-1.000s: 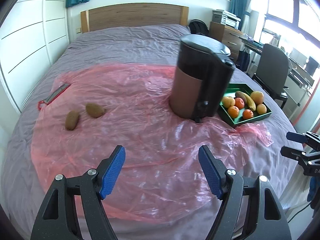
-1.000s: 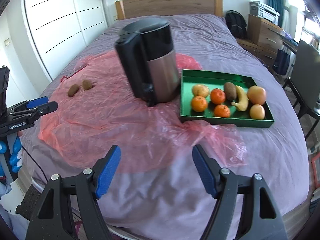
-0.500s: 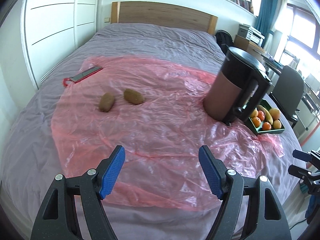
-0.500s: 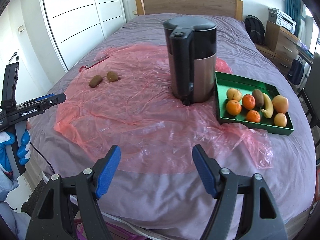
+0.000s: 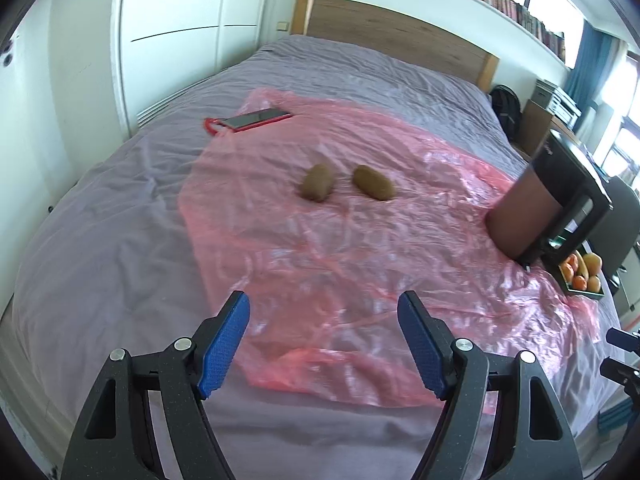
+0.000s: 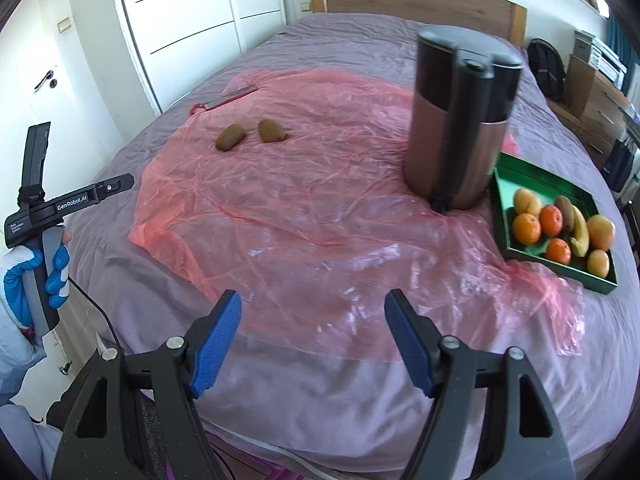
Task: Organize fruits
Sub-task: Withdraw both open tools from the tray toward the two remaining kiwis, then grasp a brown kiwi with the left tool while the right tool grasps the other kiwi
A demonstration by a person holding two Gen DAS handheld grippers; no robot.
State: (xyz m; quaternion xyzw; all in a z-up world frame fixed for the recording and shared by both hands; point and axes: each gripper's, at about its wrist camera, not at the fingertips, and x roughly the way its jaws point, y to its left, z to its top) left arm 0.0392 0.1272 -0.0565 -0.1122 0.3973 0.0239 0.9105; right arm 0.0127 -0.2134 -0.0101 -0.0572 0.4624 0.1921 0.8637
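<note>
**Both claws empty over the bed, 2 kiwis loose on the pink sheet**

The left claw [image 5: 323,344] hangs with its blue pads apart and nothing between them, over the near edge of a crinkled pink plastic sheet [image 5: 360,264]. The right claw [image 6: 313,342] is likewise spread wide and empty, above the near edge of the same sheet. In the right wrist view, a hand in a blue and white glove [image 6: 34,276] grips the handle of the left tool at the far left, off the side of the bed [image 6: 320,412].

Beyond the left claw, 2 kiwis lie side by side near the middle of the sheet, close together but not touching: the left kiwi [image 5: 316,182] and the right kiwi [image 5: 374,188]. Further back, a phone in a red case [image 5: 256,119] rests at the sheet's far left edge.

To the right stands an electric kettle [image 6: 460,128], upright on the sheet, with a black lid and handle. Just beside it, a green tray [image 6: 520,172] holds 3 tangerines [image 6: 551,220], a banana [image 6: 580,234], a third kiwi [image 6: 564,208] and 3 yellowish round fruits [image 6: 600,232]. The tray is well apart from the 2 loose kiwis, with the kettle between.
</note>
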